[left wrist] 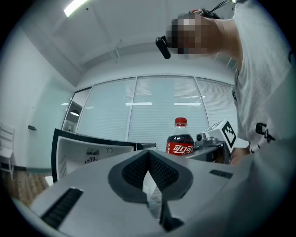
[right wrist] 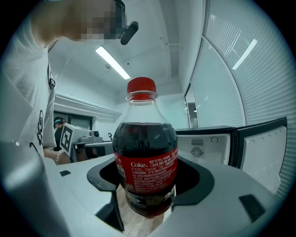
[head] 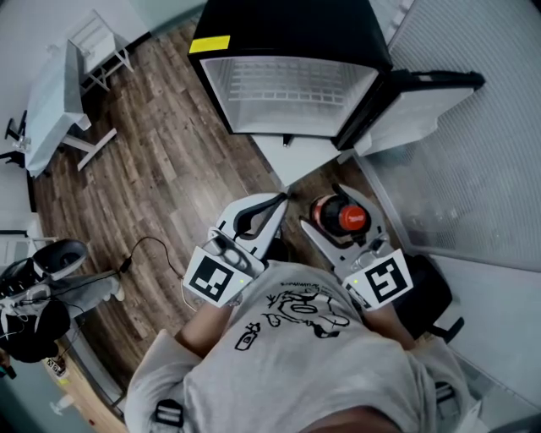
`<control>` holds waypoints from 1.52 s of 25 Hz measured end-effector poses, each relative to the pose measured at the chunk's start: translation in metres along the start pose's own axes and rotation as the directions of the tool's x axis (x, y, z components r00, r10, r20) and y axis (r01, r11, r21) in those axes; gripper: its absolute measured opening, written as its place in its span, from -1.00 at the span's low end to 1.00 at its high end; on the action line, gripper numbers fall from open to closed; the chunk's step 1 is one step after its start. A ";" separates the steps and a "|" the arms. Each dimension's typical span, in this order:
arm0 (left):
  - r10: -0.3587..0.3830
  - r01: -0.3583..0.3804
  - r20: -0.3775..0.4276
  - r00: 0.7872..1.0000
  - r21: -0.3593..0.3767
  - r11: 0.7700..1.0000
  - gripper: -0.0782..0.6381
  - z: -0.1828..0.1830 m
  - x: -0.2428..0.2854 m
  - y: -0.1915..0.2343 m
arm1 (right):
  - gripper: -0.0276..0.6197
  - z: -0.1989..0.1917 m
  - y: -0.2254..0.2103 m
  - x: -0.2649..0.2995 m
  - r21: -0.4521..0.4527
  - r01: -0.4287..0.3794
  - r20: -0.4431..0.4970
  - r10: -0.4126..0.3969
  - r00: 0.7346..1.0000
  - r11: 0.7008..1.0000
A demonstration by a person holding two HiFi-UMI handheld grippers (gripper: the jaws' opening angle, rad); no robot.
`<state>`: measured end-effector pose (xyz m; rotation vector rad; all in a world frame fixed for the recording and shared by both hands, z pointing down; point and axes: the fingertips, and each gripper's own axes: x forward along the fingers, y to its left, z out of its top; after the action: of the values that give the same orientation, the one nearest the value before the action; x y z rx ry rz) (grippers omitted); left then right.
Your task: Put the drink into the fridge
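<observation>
Gripping the upright bottle [right wrist: 146,157] round its lower body, the right gripper [head: 331,211] holds it facing the open fridge [head: 287,84] just ahead, nearer the doorway than the left gripper [left wrist: 149,162], which hangs alongside closed on nothing.

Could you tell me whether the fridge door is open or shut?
Open: the door stands swung out to the side of the fridge, and its white inside shows.

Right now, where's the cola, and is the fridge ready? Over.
Right gripper shut on cola bottle. Left gripper shut, empty. Fridge ahead, door open, nothing blocking.
</observation>
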<state>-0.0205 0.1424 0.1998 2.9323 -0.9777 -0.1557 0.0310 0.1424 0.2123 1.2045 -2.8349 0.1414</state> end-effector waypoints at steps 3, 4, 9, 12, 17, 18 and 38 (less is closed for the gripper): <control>-0.003 0.003 0.002 1.000 -0.006 1.000 -0.78 0.002 0.010 0.021 | 0.09 0.003 -0.011 0.020 -0.004 0.001 -0.006 -0.001 1.000 1.000; -0.004 0.004 0.004 1.000 -0.009 1.000 -0.78 0.002 0.014 0.028 | 0.09 0.003 -0.016 0.026 -0.005 0.002 -0.008 -0.002 1.000 1.000; -0.012 0.012 0.008 1.000 -0.009 1.000 -0.78 0.001 0.030 0.056 | 0.09 0.005 -0.036 0.053 -0.004 0.014 -0.003 -0.014 1.000 1.000; -0.014 0.014 0.012 1.000 -0.007 1.000 -0.78 0.002 0.036 0.074 | 0.09 0.006 -0.046 0.068 -0.005 0.021 -0.001 -0.021 1.000 1.000; -0.026 0.026 0.013 1.000 -0.010 1.000 -0.78 0.002 0.046 0.098 | 0.09 0.009 -0.057 0.092 -0.007 0.027 0.003 -0.027 1.000 1.000; -0.027 0.028 0.014 1.000 -0.011 1.000 -0.78 0.003 0.048 0.103 | 0.09 0.010 -0.059 0.096 -0.008 0.028 0.003 -0.028 1.000 1.000; -0.039 0.038 -0.032 0.999 -0.027 0.999 -0.78 -0.011 0.066 0.140 | 0.09 0.003 -0.084 0.132 0.024 0.046 -0.011 -0.046 0.999 0.999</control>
<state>-0.0501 -0.0087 0.2162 2.9212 -0.9083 -0.1216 -0.0003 -0.0104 0.2265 1.2683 -2.8025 0.1791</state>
